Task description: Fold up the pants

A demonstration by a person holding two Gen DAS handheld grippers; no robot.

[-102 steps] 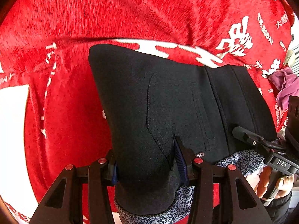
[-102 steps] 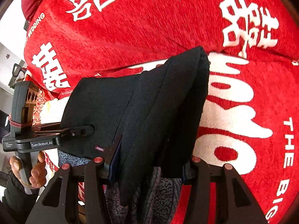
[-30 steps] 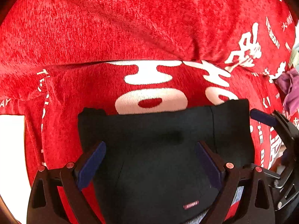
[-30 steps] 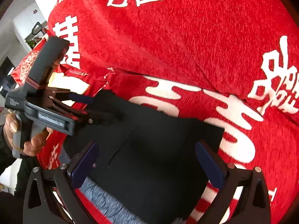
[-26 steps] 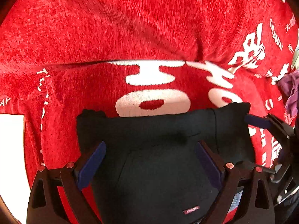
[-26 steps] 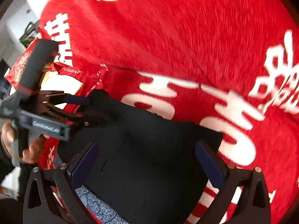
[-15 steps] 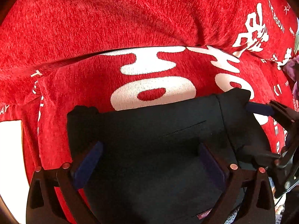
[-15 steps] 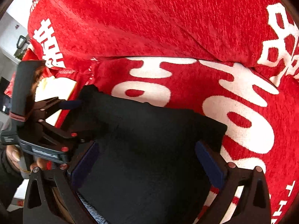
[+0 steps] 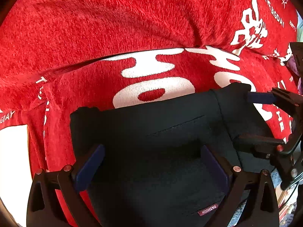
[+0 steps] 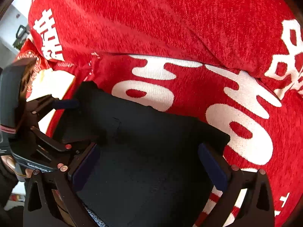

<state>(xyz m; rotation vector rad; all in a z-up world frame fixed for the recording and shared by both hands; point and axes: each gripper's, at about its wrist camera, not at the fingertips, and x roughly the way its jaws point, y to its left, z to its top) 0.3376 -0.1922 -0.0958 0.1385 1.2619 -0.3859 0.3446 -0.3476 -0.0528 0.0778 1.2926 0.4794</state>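
Observation:
The black pants lie folded into a flat packet on a red blanket with white characters. A small red label shows near their front edge. My left gripper is open, its jaws spread wide over the packet's near part. My right gripper is open too, spread over the packet from the right side. The right gripper also shows at the right edge of the left wrist view, and the left gripper at the left of the right wrist view.
The red blanket rises in a thick fold behind the pants. A white patch lies at the left. A purple cloth sits at the far right. A grey patterned fabric peeks out under the pants' near edge.
Both grippers let go of the pants and opened wide after laying the fold down. Over the last second they moved slightly lower and closer over the flat packet.

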